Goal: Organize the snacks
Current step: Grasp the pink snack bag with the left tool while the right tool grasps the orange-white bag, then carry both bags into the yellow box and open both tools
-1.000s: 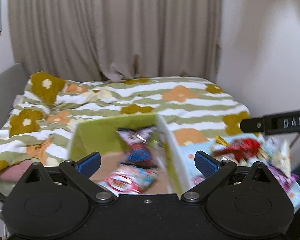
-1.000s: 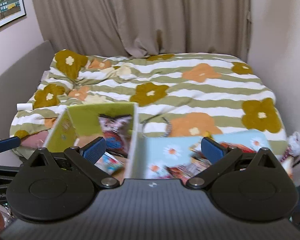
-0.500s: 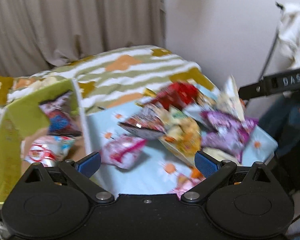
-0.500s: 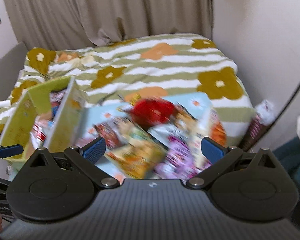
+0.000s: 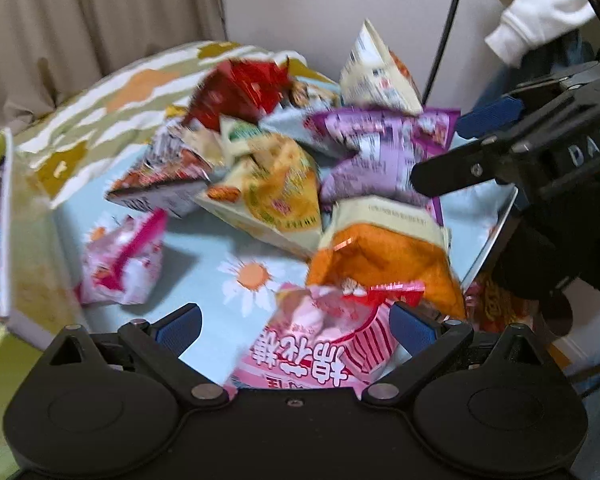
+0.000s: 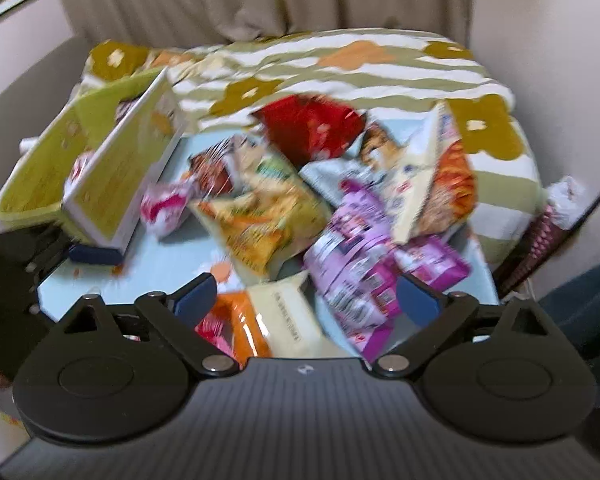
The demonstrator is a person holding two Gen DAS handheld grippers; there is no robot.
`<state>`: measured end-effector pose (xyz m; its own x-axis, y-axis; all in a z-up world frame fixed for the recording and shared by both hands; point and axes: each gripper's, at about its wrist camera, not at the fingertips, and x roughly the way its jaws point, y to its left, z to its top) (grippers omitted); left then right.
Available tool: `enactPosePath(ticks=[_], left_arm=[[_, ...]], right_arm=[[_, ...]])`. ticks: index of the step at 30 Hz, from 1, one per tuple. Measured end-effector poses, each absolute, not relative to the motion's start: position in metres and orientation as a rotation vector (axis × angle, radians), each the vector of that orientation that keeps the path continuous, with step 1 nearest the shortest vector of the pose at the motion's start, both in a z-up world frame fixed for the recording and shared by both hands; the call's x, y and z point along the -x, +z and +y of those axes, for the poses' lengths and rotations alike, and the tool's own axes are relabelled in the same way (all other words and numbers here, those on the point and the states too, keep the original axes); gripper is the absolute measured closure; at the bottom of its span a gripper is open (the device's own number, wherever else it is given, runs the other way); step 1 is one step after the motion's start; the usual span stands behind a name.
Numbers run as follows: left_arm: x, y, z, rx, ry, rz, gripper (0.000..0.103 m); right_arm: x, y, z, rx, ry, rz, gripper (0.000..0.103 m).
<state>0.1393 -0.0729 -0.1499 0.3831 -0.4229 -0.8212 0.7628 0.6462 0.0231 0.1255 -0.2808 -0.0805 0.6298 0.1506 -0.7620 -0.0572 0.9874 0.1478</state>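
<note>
Both grippers' fingers (image 5: 176, 326) wide over snack pile (image 6: 340, 208)

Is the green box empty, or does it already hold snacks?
Not empty. The green box shows at least one packet inside, behind its wall; blur hides how many.

Colourful snack bags (image 6: 260, 216) lie heaped beside the green box (image 6: 112, 176).

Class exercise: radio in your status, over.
Left gripper open over pink snack bag. Right gripper open, empty. Snack pile unsorted; green box alongside.
</note>
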Motion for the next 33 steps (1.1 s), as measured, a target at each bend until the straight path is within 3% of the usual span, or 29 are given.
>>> enactPosePath(ticks=[5, 8, 12, 19, 33], left_arm=[[-0.150, -0.171, -0.074, -0.385, -0.830, 0.950, 0.002], [-0.152, -0.179, -0.076, -0.376, -0.841, 0.976, 0.008], [-0.149, -0.181, -0.075, -0.377, -0.844, 0.961, 0.015], [-0.140, -0.178, -0.060, -0.369, -0.775, 0.959, 0.025], [-0.138, -0.175, -0.029, -0.276, -0.607, 0.973, 0.029]], right_arm=[[-0.127, -0.099, -0.269, -0.070, 0.180, 0.892, 0.001], [-0.130, -0.109, -0.264, -0.051, 0.214, 0.913, 0.010], [-0.133, -0.118, -0.259, -0.011, 0.240, 0.931, 0.015], [-0.138, -0.126, -0.258, 0.010, 0.266, 0.940, 0.015], [-0.150, -0.148, -0.248, 0.074, 0.281, 0.974, 0.017]])
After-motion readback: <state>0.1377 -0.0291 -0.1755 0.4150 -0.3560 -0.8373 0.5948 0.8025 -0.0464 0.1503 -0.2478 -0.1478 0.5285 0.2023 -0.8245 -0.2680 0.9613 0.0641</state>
